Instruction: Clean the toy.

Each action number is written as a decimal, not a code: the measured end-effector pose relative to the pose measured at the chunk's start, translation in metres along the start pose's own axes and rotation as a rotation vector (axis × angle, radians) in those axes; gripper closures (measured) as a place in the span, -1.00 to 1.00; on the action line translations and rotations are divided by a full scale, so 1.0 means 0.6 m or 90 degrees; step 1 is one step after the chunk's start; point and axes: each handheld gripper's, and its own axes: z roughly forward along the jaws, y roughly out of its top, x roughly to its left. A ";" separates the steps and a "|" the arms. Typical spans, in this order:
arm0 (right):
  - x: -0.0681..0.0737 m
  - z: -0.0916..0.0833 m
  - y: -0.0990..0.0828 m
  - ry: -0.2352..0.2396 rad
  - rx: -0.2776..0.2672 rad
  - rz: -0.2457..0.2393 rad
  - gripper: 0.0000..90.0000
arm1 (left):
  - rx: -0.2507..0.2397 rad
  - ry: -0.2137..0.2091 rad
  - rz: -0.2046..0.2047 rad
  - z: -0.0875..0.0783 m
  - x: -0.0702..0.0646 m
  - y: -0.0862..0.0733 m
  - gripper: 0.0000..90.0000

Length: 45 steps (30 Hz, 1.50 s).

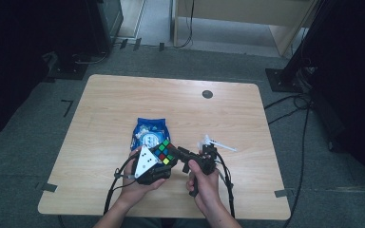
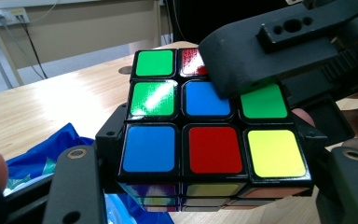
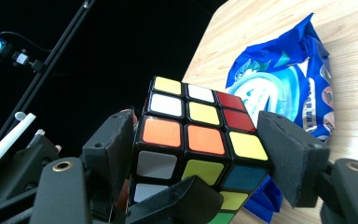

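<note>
High view: the cube [image 1: 164, 153] is held up off the table [image 1: 109, 109], near its front edge at about 6 o'clock, just in front of the blue packet [image 1: 149, 133]. The left gripper [image 1: 158, 167] clamps it from 7 o'clock and the right gripper [image 1: 183, 156] grips it from 3 o'clock. In both gripper views the jaws press on opposite sides of the cube. Its faces are mixed, green, blue, red and yellow on one side, so solving looks barely begun; I judge a layer turn is being set up. The cube's underside and the faces under the jaws are hidden. The white item [image 1: 215, 142] at 1 o'clock of the right gripper is too small to identify.
</note>
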 end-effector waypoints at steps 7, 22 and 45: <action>0.008 -0.009 0.000 -0.029 -0.019 -0.044 -0.25 | -0.001 -0.018 -0.012 0.005 0.001 -0.007 -0.25; 0.078 -0.002 -0.034 -0.180 -0.064 -0.440 -0.23 | 0.024 -0.040 -0.030 0.009 0.006 -0.006 -0.26; 0.060 -0.059 0.030 -0.142 -0.130 -0.385 -0.42 | 0.041 -0.001 -0.043 -0.006 0.049 -0.010 -0.25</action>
